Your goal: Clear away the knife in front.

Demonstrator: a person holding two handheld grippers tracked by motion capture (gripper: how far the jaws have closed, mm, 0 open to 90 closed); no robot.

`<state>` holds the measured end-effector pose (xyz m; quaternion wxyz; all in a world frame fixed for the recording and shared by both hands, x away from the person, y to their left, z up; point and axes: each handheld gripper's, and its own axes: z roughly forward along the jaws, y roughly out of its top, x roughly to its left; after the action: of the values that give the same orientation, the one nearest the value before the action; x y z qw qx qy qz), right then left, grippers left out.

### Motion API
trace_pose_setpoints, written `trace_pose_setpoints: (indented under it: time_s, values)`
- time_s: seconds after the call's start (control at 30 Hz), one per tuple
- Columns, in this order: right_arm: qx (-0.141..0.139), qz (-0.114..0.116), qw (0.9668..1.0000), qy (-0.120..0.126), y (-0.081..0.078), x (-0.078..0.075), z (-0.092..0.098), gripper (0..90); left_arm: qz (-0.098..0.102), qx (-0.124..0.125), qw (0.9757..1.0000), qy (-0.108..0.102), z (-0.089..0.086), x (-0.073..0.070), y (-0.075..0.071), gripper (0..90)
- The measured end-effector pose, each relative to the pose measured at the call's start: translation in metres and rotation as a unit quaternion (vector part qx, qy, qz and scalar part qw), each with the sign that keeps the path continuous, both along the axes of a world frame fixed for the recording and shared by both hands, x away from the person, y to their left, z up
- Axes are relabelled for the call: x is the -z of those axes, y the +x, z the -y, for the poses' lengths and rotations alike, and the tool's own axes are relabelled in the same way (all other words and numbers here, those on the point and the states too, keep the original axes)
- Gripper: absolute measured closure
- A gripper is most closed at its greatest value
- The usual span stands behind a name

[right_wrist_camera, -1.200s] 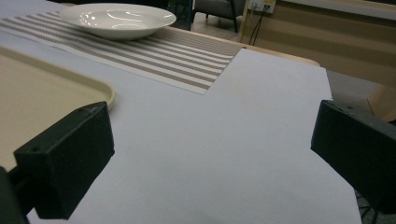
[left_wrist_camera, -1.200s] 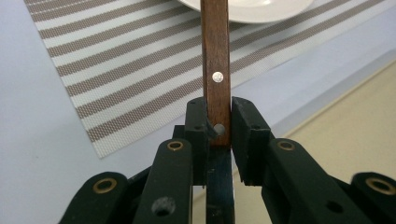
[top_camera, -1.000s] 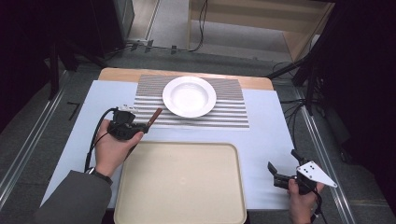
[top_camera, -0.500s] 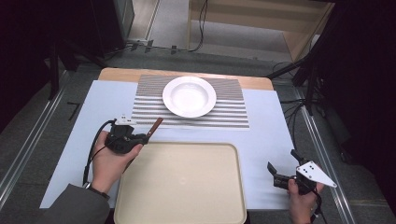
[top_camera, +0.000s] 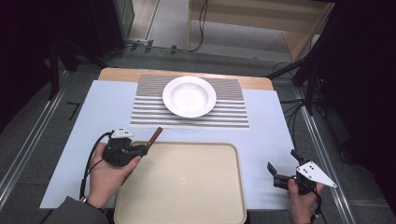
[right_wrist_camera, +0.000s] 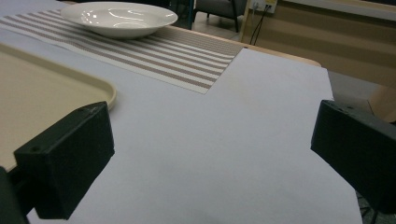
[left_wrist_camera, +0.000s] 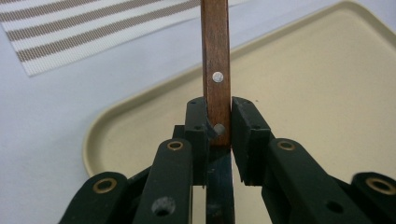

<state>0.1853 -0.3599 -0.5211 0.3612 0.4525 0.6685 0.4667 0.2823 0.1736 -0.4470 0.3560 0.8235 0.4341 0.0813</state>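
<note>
Left gripper view: the left gripper (left_wrist_camera: 218, 135) pinches a wooden-handled utensil (left_wrist_camera: 215, 70) above the bare tray (left_wrist_camera: 327, 93), apparently not yet placed; the right gripper (right_wrist_camera: 205, 158) waits spread.

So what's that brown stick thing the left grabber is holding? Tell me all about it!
It looks like a wooden handle, brown, flat and narrow, with two silvery rivets. The left gripper clamps its near end between both black jaws. A dark strip, maybe a blade, runs back below the jaws. From above, the handle points up and right over the tray's far-left corner.
</note>
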Motion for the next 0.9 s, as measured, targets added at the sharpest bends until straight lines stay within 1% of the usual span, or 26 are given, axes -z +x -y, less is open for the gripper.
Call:
trace_pose_setpoints:
  time_s: [0.17, 0.3, 0.43, 0.53, 0.6, 0.77, 0.83, 0.9]
  values:
    - [0.000, 0.000, 1.0000, 0.000, 0.000, 0.000, 0.000, 0.0, -0.007, -0.004, 1.0000, 0.000, -0.002, 0.007, -0.007, 76.9]
    - [0.000, -0.001, 1.0000, -0.001, 0.000, 0.000, 0.000, 0.0, -0.014, -0.005, 0.9999, -0.006, -0.004, 0.013, -0.014, 76.9]
    - [0.000, -0.001, 1.0000, -0.001, 0.000, 0.000, 0.000, 0.0, -0.015, -0.005, 0.9999, -0.006, -0.005, 0.017, -0.018, 76.9]
    - [0.000, -0.001, 1.0000, -0.002, 0.000, 0.000, 0.000, 0.0, -0.019, -0.007, 0.9998, -0.009, -0.007, 0.024, -0.023, 76.8]
    - [0.000, -0.001, 1.0000, -0.002, 0.000, 0.000, 0.000, 0.0, -0.022, -0.011, 0.9996, -0.016, -0.009, 0.027, -0.025, 76.8]
    - [0.000, -0.002, 1.0000, -0.001, 0.000, 0.000, -0.001, 0.0, -0.028, -0.014, 0.9994, -0.018, -0.012, 0.033, -0.032, 76.8]
    - [0.000, -0.002, 1.0000, -0.002, 0.000, 0.000, -0.001, 0.0, -0.035, -0.015, 0.9989, -0.026, -0.014, 0.036, -0.035, 76.8]
    - [0.000, -0.002, 1.0000, -0.002, 0.000, 0.000, -0.001, 0.0, -0.033, -0.020, 0.9990, -0.025, -0.014, 0.039, -0.037, 76.7]
